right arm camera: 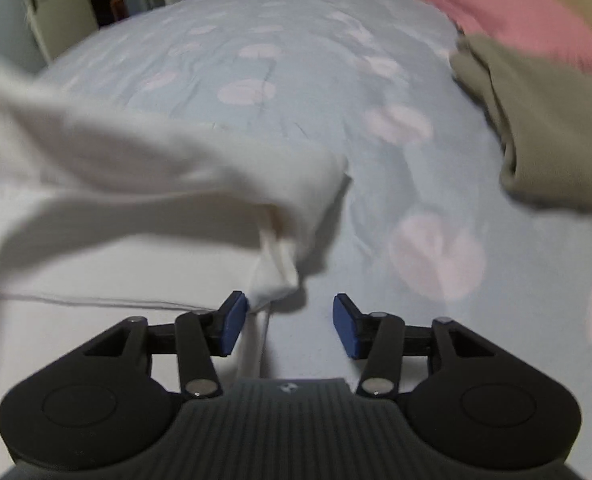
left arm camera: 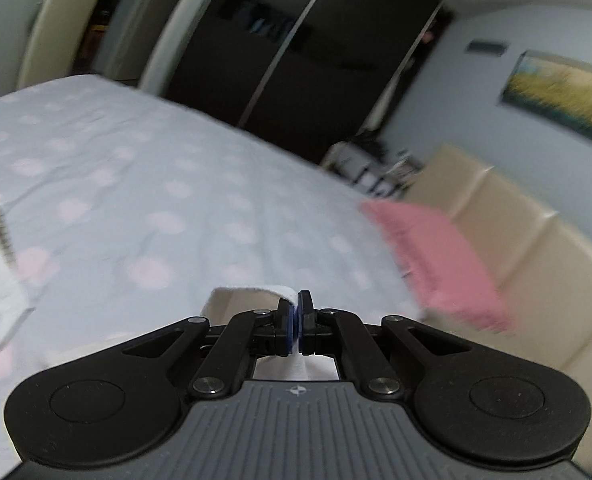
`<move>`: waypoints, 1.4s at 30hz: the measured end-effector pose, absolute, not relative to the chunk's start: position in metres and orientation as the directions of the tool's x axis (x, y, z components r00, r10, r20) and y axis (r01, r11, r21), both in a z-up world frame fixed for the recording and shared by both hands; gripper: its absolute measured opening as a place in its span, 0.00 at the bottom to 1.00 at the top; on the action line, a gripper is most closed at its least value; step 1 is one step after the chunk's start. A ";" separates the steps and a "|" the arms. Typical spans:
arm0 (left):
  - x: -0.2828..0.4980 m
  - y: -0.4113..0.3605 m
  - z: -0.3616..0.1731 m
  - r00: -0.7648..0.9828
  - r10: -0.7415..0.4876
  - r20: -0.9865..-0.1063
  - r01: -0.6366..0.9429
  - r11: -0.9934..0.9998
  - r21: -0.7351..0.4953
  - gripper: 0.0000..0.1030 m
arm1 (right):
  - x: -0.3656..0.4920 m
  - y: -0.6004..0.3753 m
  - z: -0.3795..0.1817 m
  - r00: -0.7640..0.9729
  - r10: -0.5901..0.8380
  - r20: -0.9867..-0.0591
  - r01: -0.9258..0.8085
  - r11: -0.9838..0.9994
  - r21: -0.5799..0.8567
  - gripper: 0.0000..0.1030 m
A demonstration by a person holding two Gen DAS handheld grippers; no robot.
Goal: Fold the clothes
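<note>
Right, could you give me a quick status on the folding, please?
Left gripper shut on white garment, edge lifted. Right gripper open, nothing between its fingers, beside the garment's corner. Olive garment and pink pillow lie clear, far right.

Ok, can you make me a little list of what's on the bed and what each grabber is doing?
bed cover: pale blue bedspread with pink dots
being folded: white garment, partly lifted
left gripper: shut on an edge of the white garment
right gripper: open, nothing between the pads, beside a corner of the white cloth
other clothes: olive garment, pink garment at the far right
</note>
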State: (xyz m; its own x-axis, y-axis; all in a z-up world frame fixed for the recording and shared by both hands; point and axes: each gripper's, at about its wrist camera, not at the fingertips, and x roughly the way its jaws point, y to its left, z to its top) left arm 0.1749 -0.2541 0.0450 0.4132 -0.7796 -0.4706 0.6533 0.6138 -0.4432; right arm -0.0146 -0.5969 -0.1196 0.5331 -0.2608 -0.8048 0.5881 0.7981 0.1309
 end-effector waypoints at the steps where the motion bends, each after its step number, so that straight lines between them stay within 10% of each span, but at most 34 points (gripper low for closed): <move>1: 0.176 -0.254 0.040 0.415 -0.770 -0.484 0.649 0.624 -0.436 0.00 | -0.014 -0.597 -0.117 0.535 -0.260 -0.804 0.582 0.803 0.127 0.50; 14: 0.185 -0.234 0.033 0.362 -0.818 -0.447 0.604 0.571 -0.556 0.00 | 0.018 -0.541 -0.094 0.682 -0.246 -0.689 0.315 0.949 -0.027 0.28; 31: 0.178 -0.229 0.070 0.291 -0.913 -0.287 0.597 0.407 -0.691 0.00 | 0.090 -0.460 -0.131 0.686 -0.438 -0.581 0.177 0.875 -0.451 0.39; 35: 0.181 -0.227 0.070 0.310 -0.903 -0.298 0.594 0.429 -0.680 0.00 | 0.086 -0.468 -0.135 0.639 -0.541 -0.547 0.246 0.817 -0.521 0.06; 42: 0.187 -0.233 0.056 0.328 -0.873 -0.362 0.579 0.489 -0.653 0.00 | 0.048 -0.500 -0.092 0.651 -0.518 -0.555 0.331 0.852 -0.406 0.04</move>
State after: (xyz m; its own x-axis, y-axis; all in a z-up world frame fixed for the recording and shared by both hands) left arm 0.1872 -0.2330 0.0558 0.3281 -0.8725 -0.3620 0.5790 0.4885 -0.6527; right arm 0.0483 -0.5002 -0.0918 0.6509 -0.5176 -0.5553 0.3309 0.8518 -0.4061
